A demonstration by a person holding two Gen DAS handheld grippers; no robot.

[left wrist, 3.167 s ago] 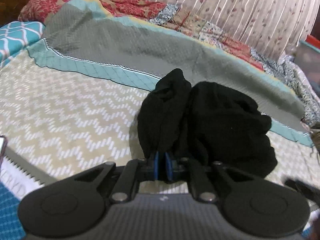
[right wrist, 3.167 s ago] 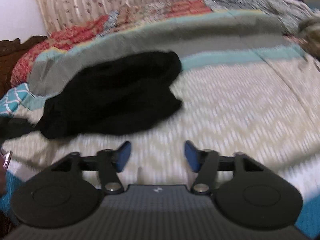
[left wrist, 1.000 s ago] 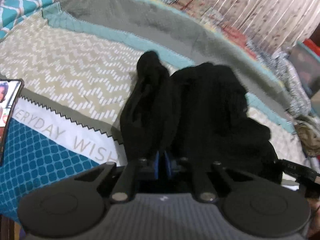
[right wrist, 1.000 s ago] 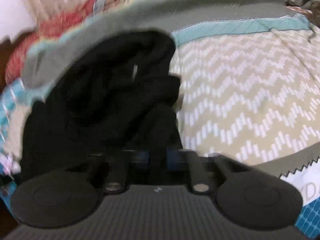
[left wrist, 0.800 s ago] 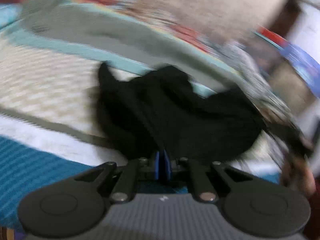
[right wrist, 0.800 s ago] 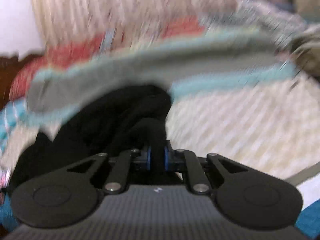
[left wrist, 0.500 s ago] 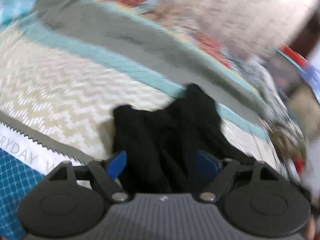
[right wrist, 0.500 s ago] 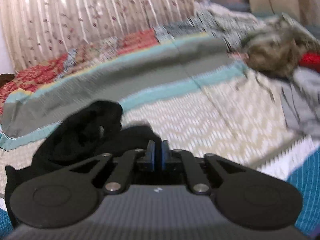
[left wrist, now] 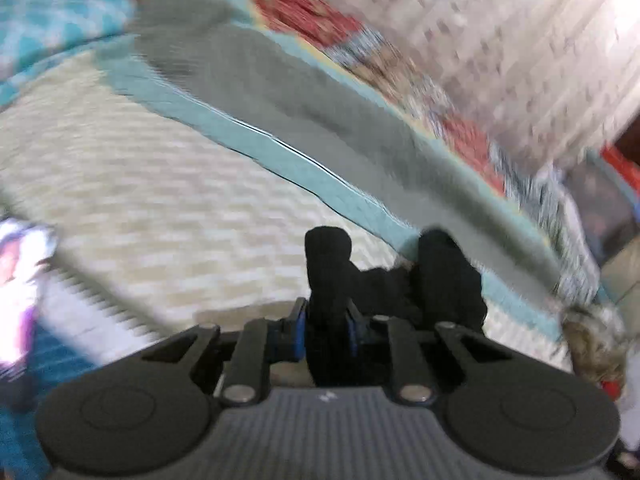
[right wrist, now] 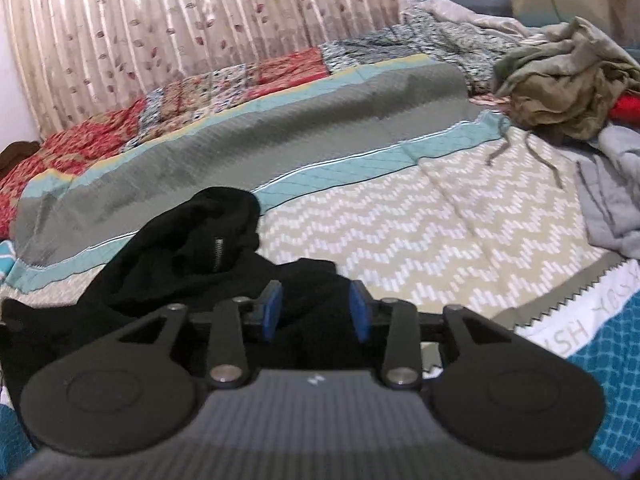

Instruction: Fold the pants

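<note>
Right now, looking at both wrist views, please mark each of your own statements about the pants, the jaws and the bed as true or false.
1. The black pants lie bunched on the bed cover. True.
2. The left gripper has its jaws closed on a fold of the pants. True.
3. The right gripper is clamped shut. False: its jaws stand apart, with black fabric between them.
4. The pants are already a flat, neat rectangle. False: they are crumpled, with a zipper showing.
5. A heap of other clothes lies at the far right of the bed. True.

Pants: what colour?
Plain black pants, with a small metallic zipper; clearest in the right wrist view.
</note>
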